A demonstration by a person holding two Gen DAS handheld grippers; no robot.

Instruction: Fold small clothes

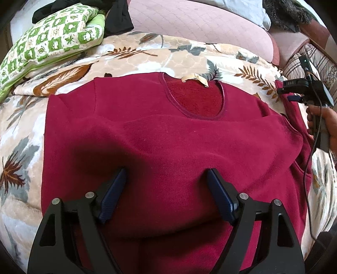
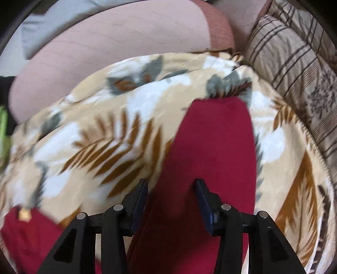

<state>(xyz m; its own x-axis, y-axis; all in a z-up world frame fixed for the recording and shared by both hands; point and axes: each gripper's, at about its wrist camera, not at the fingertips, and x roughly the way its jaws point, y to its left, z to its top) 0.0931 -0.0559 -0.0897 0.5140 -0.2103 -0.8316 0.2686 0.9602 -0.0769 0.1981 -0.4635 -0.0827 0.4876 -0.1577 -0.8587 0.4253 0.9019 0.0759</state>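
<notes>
A dark red fleece sweater [image 1: 160, 134] lies flat on the floral blanket [image 1: 130, 59], its neckline and beige tag [image 1: 195, 79] at the far side. My left gripper [image 1: 166, 171] hovers open over the sweater's lower body, with nothing between its fingers. At the right edge a hand holds my right gripper [image 1: 289, 94] over the sweater's right sleeve [image 1: 294, 118]. The right wrist view is blurred: the right gripper [image 2: 171, 181] stands open just above the red sleeve [image 2: 221, 137], which runs away from it to its cuff. The pads do not press on the cloth.
A green checked pillow [image 1: 48, 42] and black clothes [image 1: 118, 16] lie at the far left. A pink quilted cushion [image 1: 200, 23] runs along the back. A striped pillow [image 2: 294, 69] borders the blanket on the right. A black cable [image 1: 309, 168] hangs from the right gripper.
</notes>
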